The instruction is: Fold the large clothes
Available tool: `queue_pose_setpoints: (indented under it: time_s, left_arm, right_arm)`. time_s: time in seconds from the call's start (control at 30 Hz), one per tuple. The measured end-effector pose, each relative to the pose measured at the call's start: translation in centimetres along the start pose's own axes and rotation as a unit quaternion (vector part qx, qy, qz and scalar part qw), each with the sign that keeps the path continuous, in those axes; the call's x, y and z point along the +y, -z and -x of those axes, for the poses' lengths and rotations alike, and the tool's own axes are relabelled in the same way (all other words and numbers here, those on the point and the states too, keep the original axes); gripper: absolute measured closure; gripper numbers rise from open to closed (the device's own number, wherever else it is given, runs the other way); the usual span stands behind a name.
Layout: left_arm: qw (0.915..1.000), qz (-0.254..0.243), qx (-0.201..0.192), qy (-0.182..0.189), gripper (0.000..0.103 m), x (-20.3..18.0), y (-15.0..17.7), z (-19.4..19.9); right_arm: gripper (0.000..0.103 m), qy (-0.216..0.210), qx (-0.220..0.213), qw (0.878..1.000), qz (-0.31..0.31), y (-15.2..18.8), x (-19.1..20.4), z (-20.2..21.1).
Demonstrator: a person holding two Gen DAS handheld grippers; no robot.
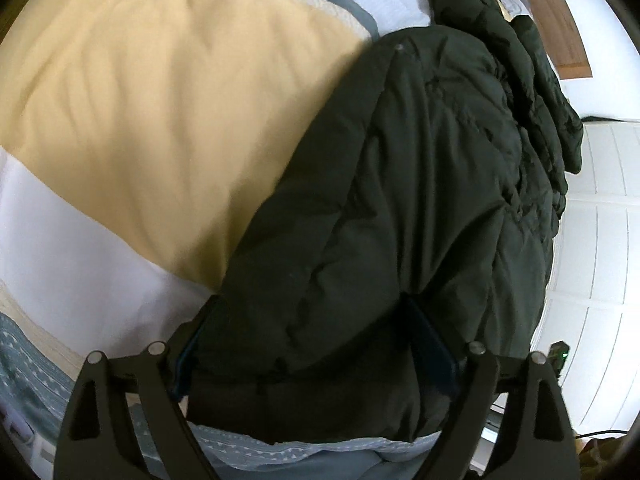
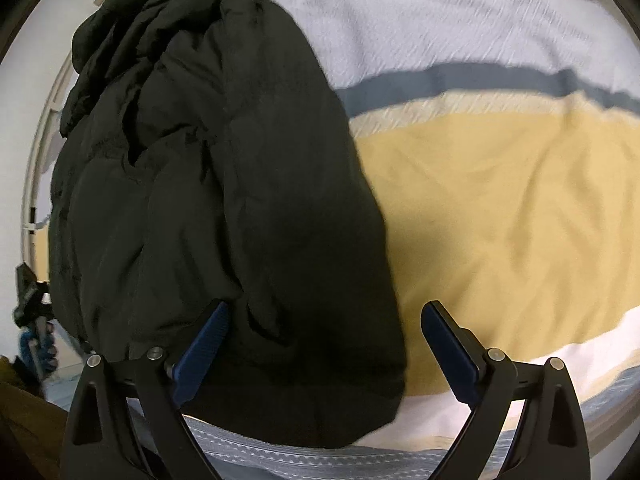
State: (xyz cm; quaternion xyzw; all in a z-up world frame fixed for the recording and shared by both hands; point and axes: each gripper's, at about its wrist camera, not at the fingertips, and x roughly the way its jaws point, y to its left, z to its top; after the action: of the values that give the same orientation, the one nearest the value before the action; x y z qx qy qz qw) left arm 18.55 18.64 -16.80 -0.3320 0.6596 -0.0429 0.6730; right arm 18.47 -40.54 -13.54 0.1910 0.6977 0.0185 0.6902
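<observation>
A dark green puffer jacket (image 1: 420,184) lies in a long bundle on a bed with a striped duvet (image 1: 132,100) in yellow, white and blue-grey. My left gripper (image 1: 310,304) points down at the jacket's near end. Its jaws stand wide, and the padded hem bulges between the blue pads (image 1: 186,364) and partly hides them. In the right wrist view the same jacket (image 2: 224,184) fills the left half over the duvet (image 2: 500,200). My right gripper (image 2: 325,307) is open. One pad (image 2: 202,346) sits against the jacket's edge and the other hangs over the yellow stripe.
White panelled doors (image 1: 600,220) and a wooden board (image 1: 560,20) stand beyond the bed's far side. A black and blue object (image 2: 34,320) and some olive fabric (image 2: 24,420) show at the left edge of the right wrist view.
</observation>
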Motion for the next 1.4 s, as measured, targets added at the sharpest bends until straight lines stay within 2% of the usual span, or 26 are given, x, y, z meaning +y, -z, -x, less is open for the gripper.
queue_pose_setpoints:
  time_s: [0.23, 0.37, 0.57, 0.63, 0.7, 0.73, 0.8, 0.83, 0.9, 1.0, 1.2, 1.4]
  left_arm:
    - [0.9994, 0.027, -0.006, 0.018, 0.013, 0.7, 0.6, -0.3]
    - [0.9993, 0.033, -0.008, 0.015, 0.013, 0.8, 0.8, -0.5]
    - [0.9991, 0.038, -0.009, 0.014, 0.015, 0.8, 0.9, -0.7]
    - [0.9987, 0.045, -0.007, 0.025, 0.019, 0.3, 1.1, -1.2]
    - [0.9982, 0.049, -0.006, 0.035, 0.027, 0.5, 1.2, -1.1]
    - [0.9980, 0.050, -0.005, 0.039, 0.029, 0.6, 1.3, -1.1]
    - [0.9972, 0.056, -0.004, 0.049, 0.043, 0.7, 1.6, -1.0]
    - [0.9967, 0.058, -0.004, 0.056, 0.047, 0.6, 1.7, -1.0]
    - [0.9960, 0.060, -0.005, 0.067, 0.064, 0.5, 2.0, -0.9]
    - [0.9945, 0.058, -0.007, 0.088, 0.080, -0.1, 2.4, -0.1]
    - [0.9941, 0.033, -0.012, 0.103, 0.088, -2.9, 2.5, 1.0]
    - [0.9915, 0.021, -0.035, 0.123, 0.090, -4.5, 1.4, 3.8]
  right_arm:
    - [0.007, -0.061, 0.026, 0.998, -0.018, 0.7, -0.2, -1.9]
    - [0.007, -0.072, 0.037, 0.996, -0.027, 0.8, -0.3, -2.8]
    - [0.009, -0.065, 0.042, 0.997, -0.030, 0.6, 0.0, -4.4]
    - [0.018, -0.075, 0.046, 0.996, -0.035, 0.9, 0.3, -4.6]
    - [0.038, -0.086, 0.050, 0.994, -0.037, 1.0, 0.2, -4.6]
    - [0.043, -0.093, 0.053, 0.994, -0.037, 1.0, -0.3, -4.4]
    - [0.059, -0.106, 0.057, 0.992, -0.035, 0.9, -0.2, -4.4]
    - [0.062, -0.110, 0.058, 0.992, -0.034, 0.9, 0.2, -4.3]
    - [0.074, -0.116, 0.062, 0.991, -0.024, 0.6, 1.1, -4.2]
    - [0.084, -0.119, 0.063, 0.991, -0.006, 0.6, 2.5, -3.8]
    - [0.090, -0.125, 0.045, 0.991, 0.020, 0.1, 4.5, -2.1]
    - [0.092, -0.130, 0.000, 0.991, 0.022, -0.8, 5.0, 1.2]
